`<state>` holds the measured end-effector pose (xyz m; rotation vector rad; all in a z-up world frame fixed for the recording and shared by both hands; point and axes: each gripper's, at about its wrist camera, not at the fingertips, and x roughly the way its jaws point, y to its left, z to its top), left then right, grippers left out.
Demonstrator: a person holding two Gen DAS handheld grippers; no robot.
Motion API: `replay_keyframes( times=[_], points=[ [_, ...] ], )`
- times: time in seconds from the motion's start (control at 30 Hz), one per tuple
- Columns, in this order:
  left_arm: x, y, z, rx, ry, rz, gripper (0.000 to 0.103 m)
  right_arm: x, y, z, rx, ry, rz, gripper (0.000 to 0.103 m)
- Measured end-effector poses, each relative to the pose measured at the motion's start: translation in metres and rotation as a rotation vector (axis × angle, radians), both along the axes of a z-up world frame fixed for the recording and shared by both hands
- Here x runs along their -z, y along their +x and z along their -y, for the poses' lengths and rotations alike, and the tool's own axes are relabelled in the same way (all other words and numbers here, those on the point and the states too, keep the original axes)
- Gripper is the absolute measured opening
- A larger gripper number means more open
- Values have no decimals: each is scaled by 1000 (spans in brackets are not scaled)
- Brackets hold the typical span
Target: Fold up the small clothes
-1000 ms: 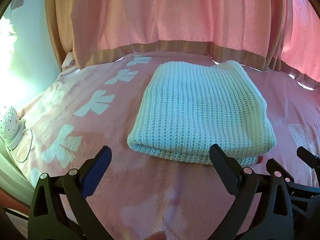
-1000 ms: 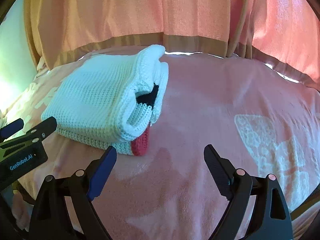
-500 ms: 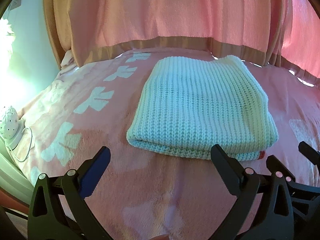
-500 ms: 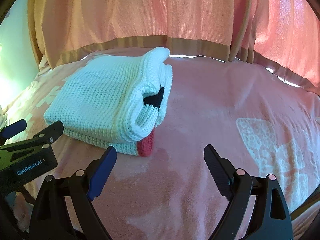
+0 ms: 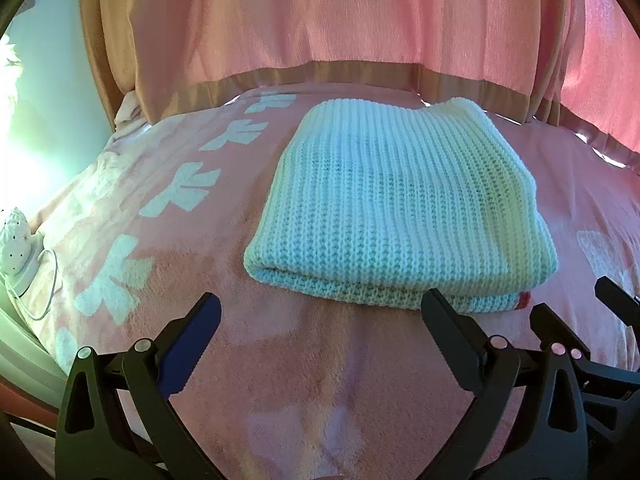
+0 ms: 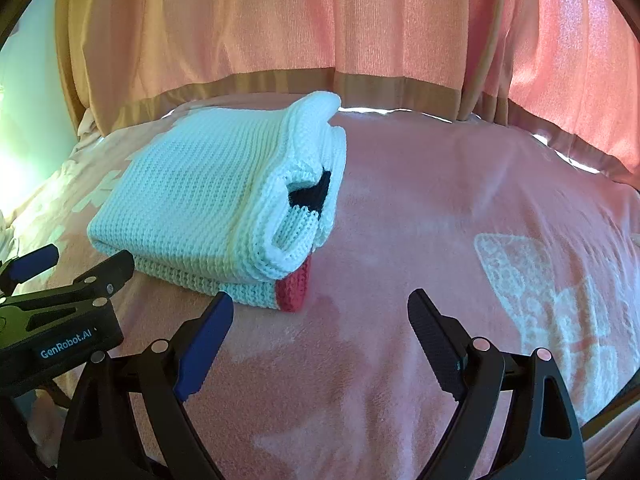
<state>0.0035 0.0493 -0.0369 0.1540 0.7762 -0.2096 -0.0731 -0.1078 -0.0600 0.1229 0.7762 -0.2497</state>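
A folded white knit sweater [image 5: 400, 200] lies flat on the pink bed blanket [image 5: 280, 360]. In the right wrist view the sweater [image 6: 208, 200] sits at left, with a red hem [image 6: 294, 286] and a black patch [image 6: 312, 194] showing at its open side. My left gripper [image 5: 320, 320] is open and empty, just in front of the sweater's near fold. My right gripper [image 6: 320, 320] is open and empty, near the sweater's right front corner. Neither touches the sweater.
Pink curtains [image 5: 340, 20] with a tan band hang behind the bed. A small white dotted lamp with a cord [image 5: 16, 240] sits at the bed's left edge. The blanket has white bow prints [image 6: 560, 280] at right.
Both grippers have drawn back slightly from the sweater and risen a little; the sweater lies still and the jaws stay open.
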Motion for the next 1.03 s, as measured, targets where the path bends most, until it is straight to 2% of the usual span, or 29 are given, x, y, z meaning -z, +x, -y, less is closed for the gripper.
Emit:
replay_keyframes(
  times=[0.47,0.6,1.03],
  points=[
    [5,2,0,-3,-9,-27,98,1,1,-2,1,8,2,87],
    [5,-2,3,-16,19,8,98,1,1,-2,1,6,2,87],
    [1,-3,5,-16,11,25,98,1,1,4,10,27,5,87]
  ],
)
